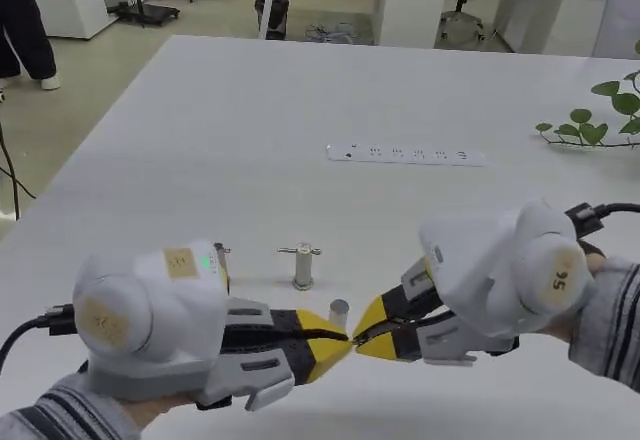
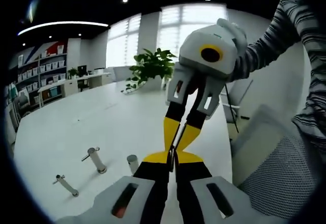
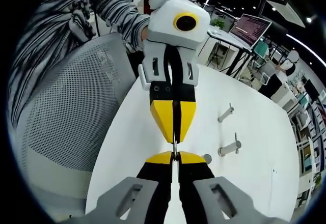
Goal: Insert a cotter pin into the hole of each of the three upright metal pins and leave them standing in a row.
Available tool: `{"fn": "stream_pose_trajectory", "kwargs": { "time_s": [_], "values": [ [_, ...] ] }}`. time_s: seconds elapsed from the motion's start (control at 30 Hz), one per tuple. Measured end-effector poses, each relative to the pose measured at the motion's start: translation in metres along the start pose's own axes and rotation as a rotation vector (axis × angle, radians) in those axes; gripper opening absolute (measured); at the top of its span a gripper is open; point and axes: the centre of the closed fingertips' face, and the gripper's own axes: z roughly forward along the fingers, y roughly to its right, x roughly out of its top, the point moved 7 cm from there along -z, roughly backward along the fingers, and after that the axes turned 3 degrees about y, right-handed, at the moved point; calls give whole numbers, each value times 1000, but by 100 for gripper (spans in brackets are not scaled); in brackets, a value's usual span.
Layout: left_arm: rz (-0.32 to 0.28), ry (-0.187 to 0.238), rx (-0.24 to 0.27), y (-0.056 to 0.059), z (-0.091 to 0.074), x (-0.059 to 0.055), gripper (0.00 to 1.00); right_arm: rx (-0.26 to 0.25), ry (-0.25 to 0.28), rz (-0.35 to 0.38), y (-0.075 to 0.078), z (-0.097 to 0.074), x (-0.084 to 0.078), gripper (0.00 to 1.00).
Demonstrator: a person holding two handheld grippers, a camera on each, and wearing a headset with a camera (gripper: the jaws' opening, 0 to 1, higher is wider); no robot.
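Three upright metal pins stand in a row on the white table [image 1: 300, 140]. The middle pin [image 1: 303, 265] carries a cotter pin across its top. The left pin [image 1: 222, 255] is half hidden behind my left gripper [image 1: 338, 346] and also has one. The bare third pin [image 1: 339, 310] stands just behind the gripper tips. My right gripper [image 1: 364, 342] meets the left one tip to tip. Both yellow-tipped grippers are shut, and a thin cotter pin [image 3: 174, 146] bridges their tips. In the left gripper view the bare pin [image 2: 133, 163] stands just left of my jaws.
A white power strip [image 1: 405, 154] lies across the middle of the table, beyond the pins. A green plant sprig [image 1: 600, 120] reaches in at the right edge. A mesh office chair [image 3: 66, 132] sits close to the table's near edge. A person's legs [image 1: 25, 30] show at the far left.
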Motion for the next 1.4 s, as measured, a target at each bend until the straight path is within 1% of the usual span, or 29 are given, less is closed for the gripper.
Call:
{"fn": "stream_pose_trajectory", "kwargs": {
  "time_s": [0.03,0.07,0.1,0.2,0.33,0.43,0.53,0.63,0.67,0.7,0.73,0.8,0.83,0.93,1.03,1.1,1.23,1.4],
  "values": [
    [15,1,21,-1,0,0,0,-7,-6,-7,0,0,0,0],
    [25,0,30,-2,0,0,1,-8,-7,-7,0,0,-1,0],
    [23,-1,31,-2,1,0,2,-8,-8,-7,1,0,-1,0],
    [30,4,56,-4,1,1,4,-25,-14,-7,3,-1,-3,0],
    [36,-3,100,-8,2,-1,12,-58,-34,9,8,-3,-8,0],
    [42,-10,144,-12,3,-3,18,-89,-58,38,12,-4,-17,0],
    [15,-1,174,-15,5,-5,22,-116,-86,66,14,-4,-25,0],
    [29,-12,223,-20,7,-8,24,-129,-103,83,17,-4,-33,0],
    [25,-12,242,-22,9,-9,26,-132,-111,96,17,-3,-36,0],
    [23,-12,248,-23,10,-9,27,-134,-112,99,17,-3,-37,0],
    [18,-17,271,-25,11,-11,28,-144,-118,104,19,-3,-40,0],
    [14,-23,288,-28,14,-14,29,-157,-132,108,21,-2,-44,0],
    [3,-30,306,-30,15,-16,29,-162,-142,109,22,-2,-47,0],
    [-14,-37,332,-33,18,-21,29,-171,-148,125,24,0,-54,0],
    [-28,-64,356,-36,23,-29,30,-178,-170,120,26,3,-60,0],
    [-40,-79,370,-38,26,-34,29,-173,-174,136,28,6,-64,0],
    [-62,-99,390,-42,33,-42,27,-176,-191,166,31,11,-73,0],
    [-87,-115,400,-47,41,-49,25,-167,-190,177,32,17,-77,0]
  ]
}}
